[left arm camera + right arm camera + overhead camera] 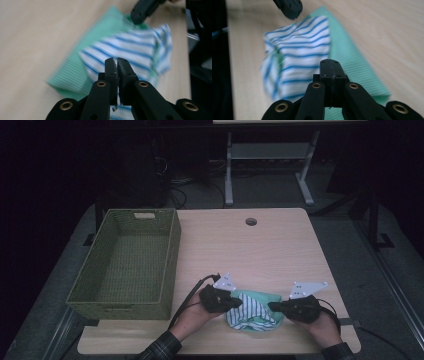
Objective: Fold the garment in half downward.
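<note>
The work in hand looks like folding a cloth at the near edge of the desk (280,245), and it seems partly done. The striped cloth (252,312), white with blue stripes and green on its other face, lies in a loose, doubled-over bundle well to the right of the green woven basket (127,265) and apart from it. In the gripper views a striped flap is laid over the green layer, but the edges do not line up and one side still bunches.

The left tongs (239,302) sit at the bundle's left edge with jaws pressed almost together; whether they pinch a fold of fabric cannot be told. The right tongs (272,306) sit at the bundle's right edge, jaws fully together, with no cloth visibly between them.

Left to do, by my judgement: square up the fold, flatten it, and perhaps move the cloth into the basket, which holds nothing.
</note>
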